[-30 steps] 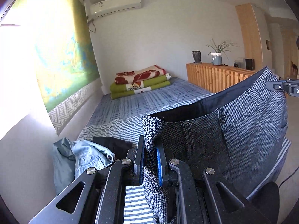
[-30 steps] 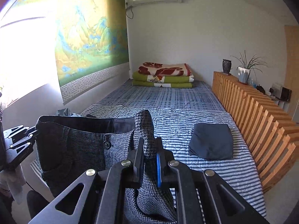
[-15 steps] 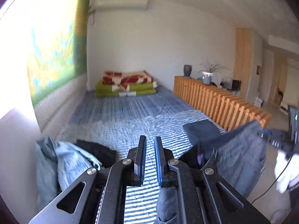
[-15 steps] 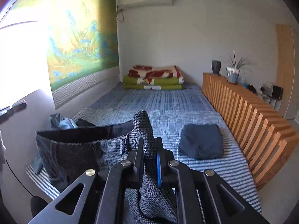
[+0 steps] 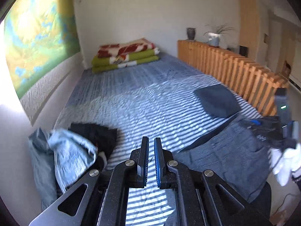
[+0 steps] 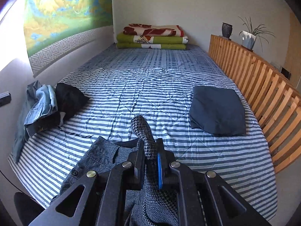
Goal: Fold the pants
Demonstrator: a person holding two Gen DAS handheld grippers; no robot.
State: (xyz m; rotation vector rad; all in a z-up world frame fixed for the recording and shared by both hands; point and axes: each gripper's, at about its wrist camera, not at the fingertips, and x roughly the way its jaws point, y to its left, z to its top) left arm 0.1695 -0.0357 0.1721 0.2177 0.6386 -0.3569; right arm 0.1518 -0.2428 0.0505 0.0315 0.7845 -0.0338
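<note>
The grey houndstooth pants [image 6: 105, 162] lie on the near edge of the striped bed [image 6: 143, 86], waistband and button facing up. My right gripper [image 6: 150, 145] is shut on a fold of the waistband, which sticks up between the fingers. In the left wrist view the pants [image 5: 225, 150] lie to the right, and the right gripper [image 5: 282, 131] shows blurred at their far end with a white-gloved hand [image 5: 286, 162] behind it. My left gripper [image 5: 150, 141] hovers over the bed left of the pants, fingers nearly together with nothing between them.
A folded dark-blue garment [image 6: 217, 111] lies at the bed's right side beside a wooden slatted rail [image 6: 263, 86]. A heap of denim and black clothes [image 6: 43, 109] sits at the left against the wall. Folded blankets [image 6: 152, 37] are stacked at the far end.
The left gripper has let go of the pants and swung left, away from them. The right gripper has brought the pants down from hanging in the air onto the bed.
</note>
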